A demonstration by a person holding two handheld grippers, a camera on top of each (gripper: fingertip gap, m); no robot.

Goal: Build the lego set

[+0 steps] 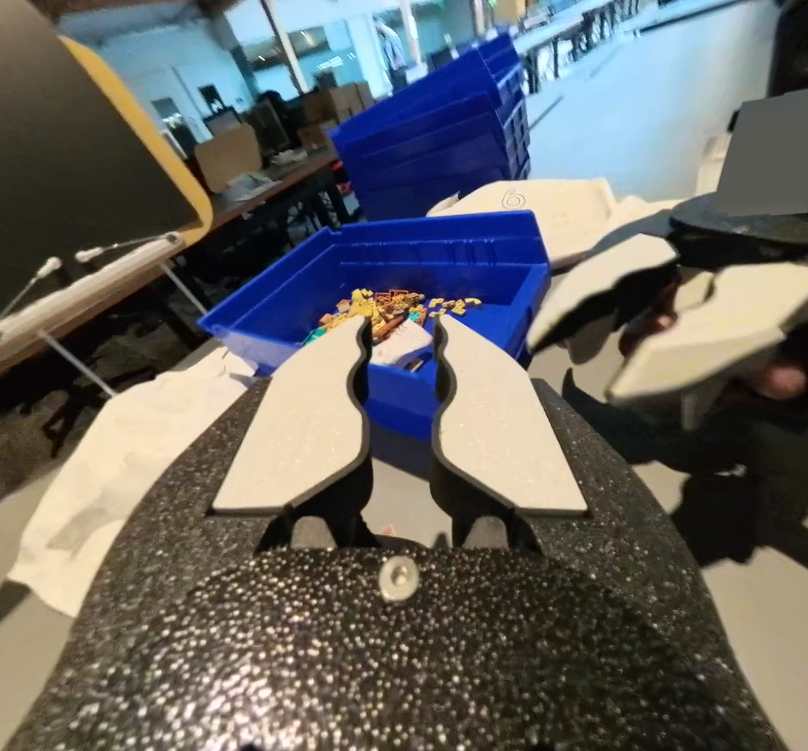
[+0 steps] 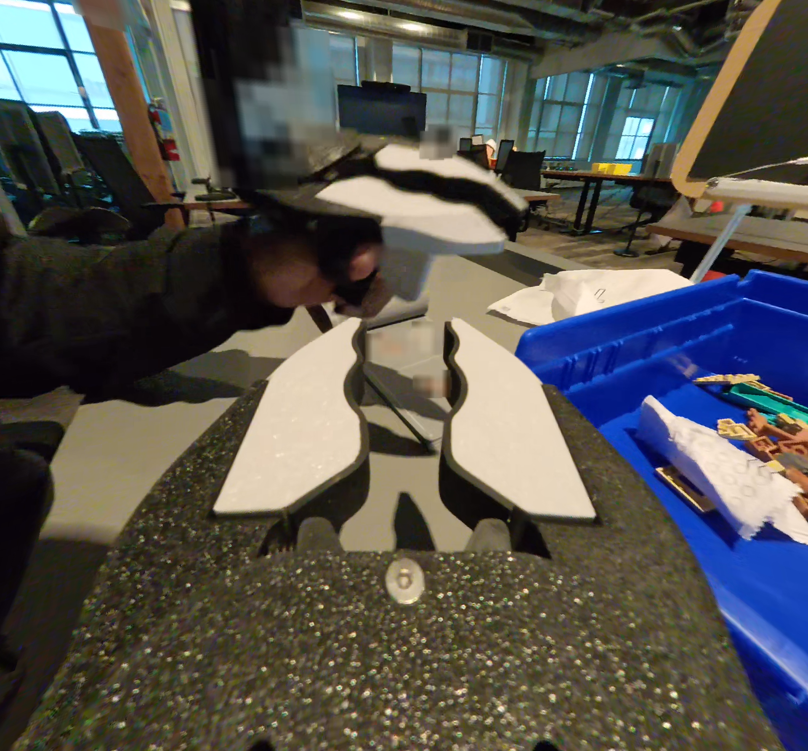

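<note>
A blue bin (image 1: 280, 314) on the grey table holds a heap of small yellow, brown and teal lego pieces (image 1: 384, 306) and a white studded baseplate (image 1: 404, 341). My left gripper (image 1: 402, 328) is open and empty, held above the table and pointing into the bin. My right gripper (image 1: 572, 363) shows at its right, open and empty. In the right wrist view my right gripper (image 2: 404, 332) is open over the bare table, left of the bin (image 2: 647, 336). The baseplate (image 2: 721, 481) and pieces (image 2: 774, 424) lie in it. The left gripper (image 2: 509, 225) hovers beyond.
White plastic bags (image 1: 131, 446) lie on the table left of and behind the bin; one shows in the right wrist view (image 2: 590, 293). A thin dark rod (image 2: 398, 413) rests on the table ahead of the right gripper. Stacked blue bins (image 1: 437, 148) stand behind. A dark sleeve (image 2: 109, 293) reaches in from the left.
</note>
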